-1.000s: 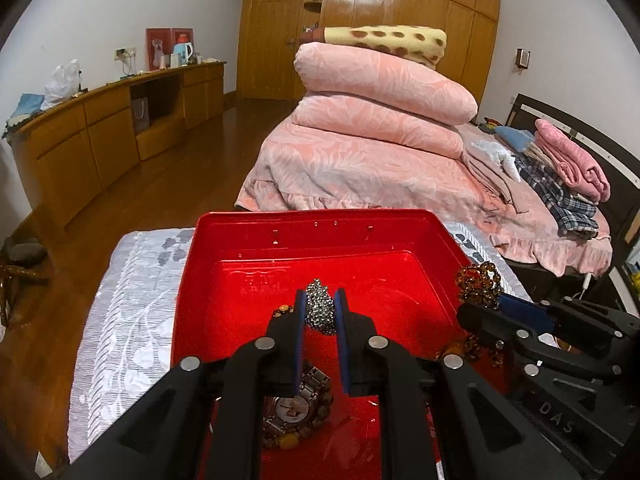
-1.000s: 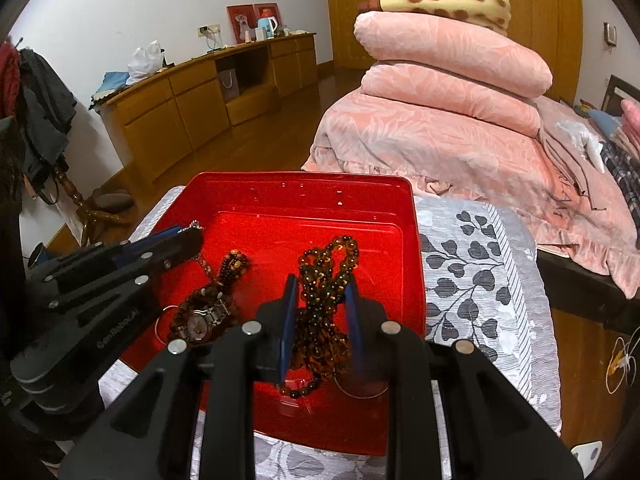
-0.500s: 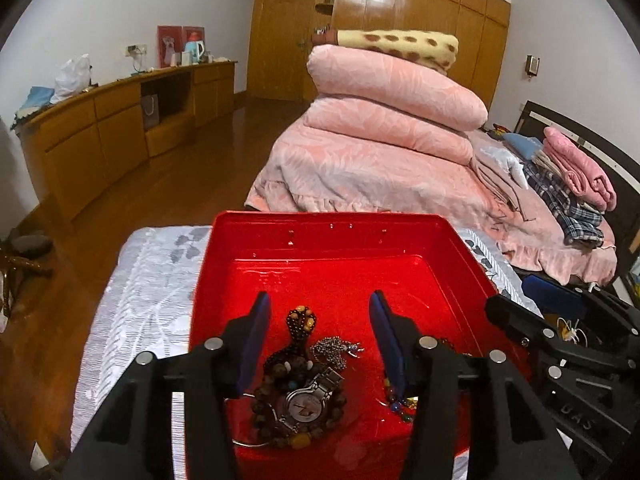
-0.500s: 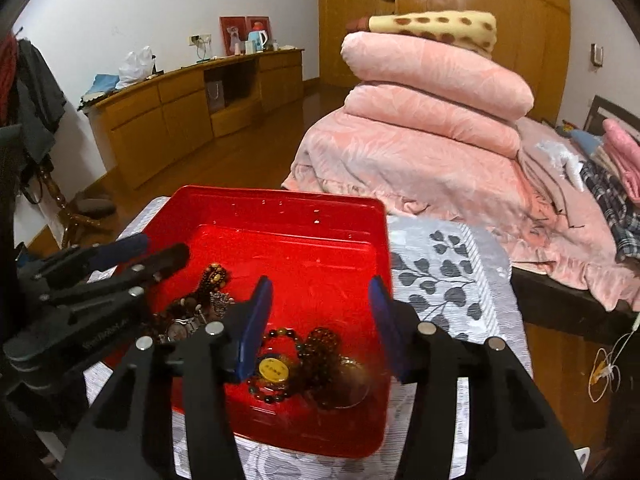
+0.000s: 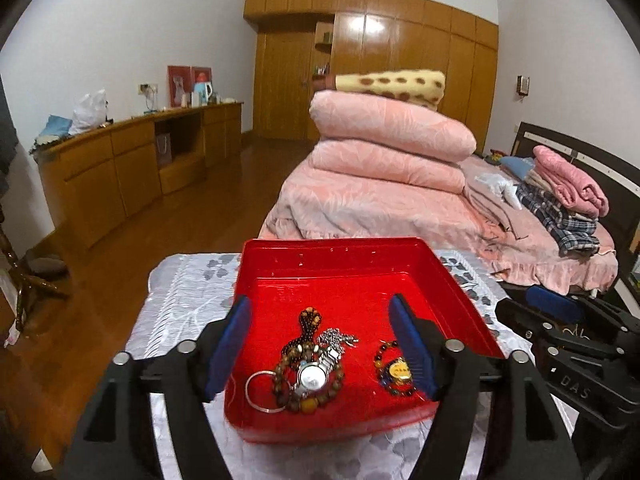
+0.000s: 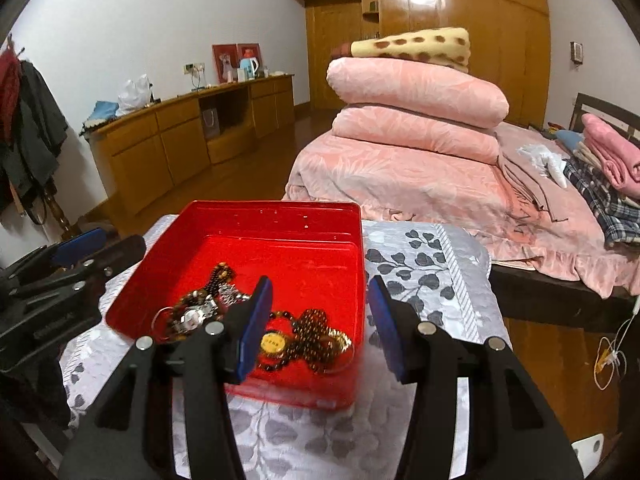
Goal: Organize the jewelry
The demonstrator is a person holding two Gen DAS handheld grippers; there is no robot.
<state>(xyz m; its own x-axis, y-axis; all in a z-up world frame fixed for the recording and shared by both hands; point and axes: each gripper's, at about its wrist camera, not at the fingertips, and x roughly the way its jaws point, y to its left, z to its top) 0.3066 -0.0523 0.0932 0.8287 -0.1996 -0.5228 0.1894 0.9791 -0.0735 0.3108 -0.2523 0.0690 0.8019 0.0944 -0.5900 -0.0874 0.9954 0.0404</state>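
- Jewelry lies in a shallow red plastic tray [image 5: 332, 264] that sits on a grey-and-white leaf-patterned cloth [image 5: 180, 304] covering a small table.
- Toward the tray's left side, a silver-faced wristwatch [image 5: 313, 377] rests inside a ring of brown and amber beads, the beaded bracelet [image 5: 308, 394], with a thin silver hoop [image 5: 260, 390] touching its left edge.
- A dark beaded strand with an oval brown pendant [image 5: 311, 318] runs from that cluster toward the tray's far wall, and a small silver chain [image 5: 338, 336] is bunched just beside it.
- Near the tray's right side lies a dark bead loop with a round yellow medallion [image 5: 394, 372]; in the right wrist view the same medallion [image 6: 273, 343] sits against a heap of brown beads [image 6: 316, 334].
- The left gripper [image 5: 320, 354] hangs above the near half of the tray with its blue-padded jaws spread wide, the watch cluster and the medallion loop between them in view, and nothing pinched.
- The right gripper [image 6: 320, 324] is also spread wide and holds nothing, poised above the tray's near right corner; its left pad is over the tray and its right pad is over the cloth.
- Each gripper appears at the edge of the other's view, off to the side of the tray.
- Behind the table stands a bed piled with folded pink quilts [image 5: 388, 148].
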